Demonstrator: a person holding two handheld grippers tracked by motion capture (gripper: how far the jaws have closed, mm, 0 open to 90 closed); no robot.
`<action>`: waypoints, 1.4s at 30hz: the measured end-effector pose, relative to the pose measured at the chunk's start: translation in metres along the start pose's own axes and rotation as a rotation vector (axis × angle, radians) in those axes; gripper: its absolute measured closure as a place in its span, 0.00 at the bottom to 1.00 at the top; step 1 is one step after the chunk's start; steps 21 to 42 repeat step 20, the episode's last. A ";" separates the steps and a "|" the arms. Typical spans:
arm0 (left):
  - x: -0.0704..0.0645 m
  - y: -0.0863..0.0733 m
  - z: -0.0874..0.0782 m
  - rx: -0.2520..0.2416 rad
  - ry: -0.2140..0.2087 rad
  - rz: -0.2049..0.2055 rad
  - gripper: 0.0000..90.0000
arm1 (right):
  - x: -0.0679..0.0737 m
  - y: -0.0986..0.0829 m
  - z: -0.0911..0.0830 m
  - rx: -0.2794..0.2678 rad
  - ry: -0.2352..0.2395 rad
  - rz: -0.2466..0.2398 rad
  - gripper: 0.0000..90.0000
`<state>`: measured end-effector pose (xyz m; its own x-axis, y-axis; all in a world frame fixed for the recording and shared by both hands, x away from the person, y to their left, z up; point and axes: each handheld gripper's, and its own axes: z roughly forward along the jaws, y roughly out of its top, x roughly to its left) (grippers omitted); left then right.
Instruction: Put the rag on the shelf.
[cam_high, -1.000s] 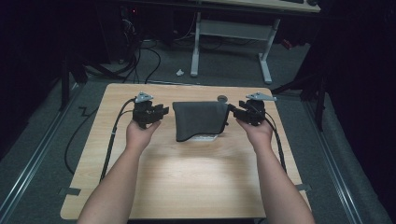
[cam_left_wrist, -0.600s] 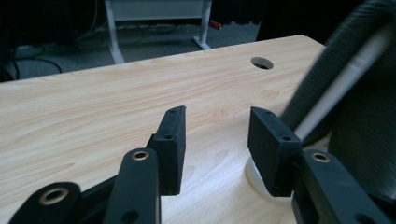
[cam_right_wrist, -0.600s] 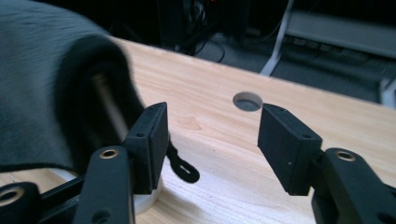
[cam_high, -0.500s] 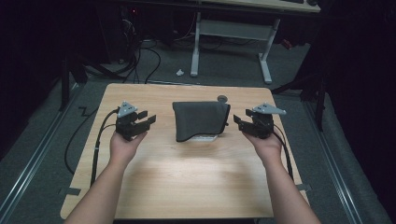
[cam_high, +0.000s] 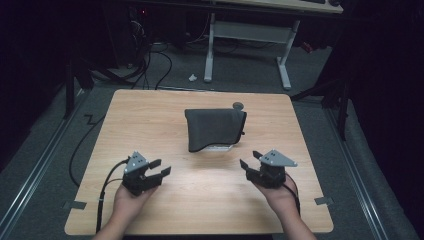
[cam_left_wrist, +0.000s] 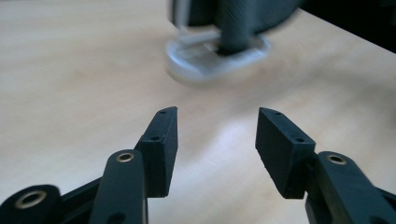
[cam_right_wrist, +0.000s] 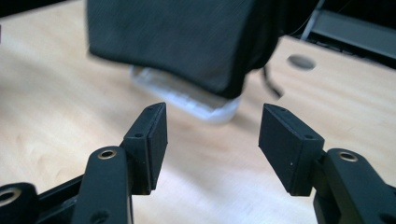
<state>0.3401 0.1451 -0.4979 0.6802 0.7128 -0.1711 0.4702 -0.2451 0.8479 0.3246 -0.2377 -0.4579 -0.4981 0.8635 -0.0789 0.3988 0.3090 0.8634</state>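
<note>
Near the front edge of the light wooden desk (cam_high: 150, 125), both hands are pulling back toward the person. A second ago the left claw (cam_high: 159, 169) and the right claw (cam_high: 248, 162) were up beside the dark grey folded cloth (cam_high: 214, 128); now both are well apart from it, released and holding nothing. That cloth is lying in the middle of the desk, draped over a clear plastic thing (cam_right_wrist: 196, 100). My guess is the work on it is finishing.
</note>
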 end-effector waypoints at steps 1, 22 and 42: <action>-0.007 -0.005 0.002 0.022 -0.005 0.008 0.54 | 0.006 -0.006 0.001 0.007 0.004 -0.004 0.48; -0.037 -0.034 0.005 0.103 -0.061 0.036 0.51 | 0.041 -0.061 0.006 0.106 -0.009 -0.027 0.51; -0.037 -0.034 0.005 0.103 -0.061 0.036 0.51 | 0.041 -0.061 0.006 0.106 -0.009 -0.027 0.51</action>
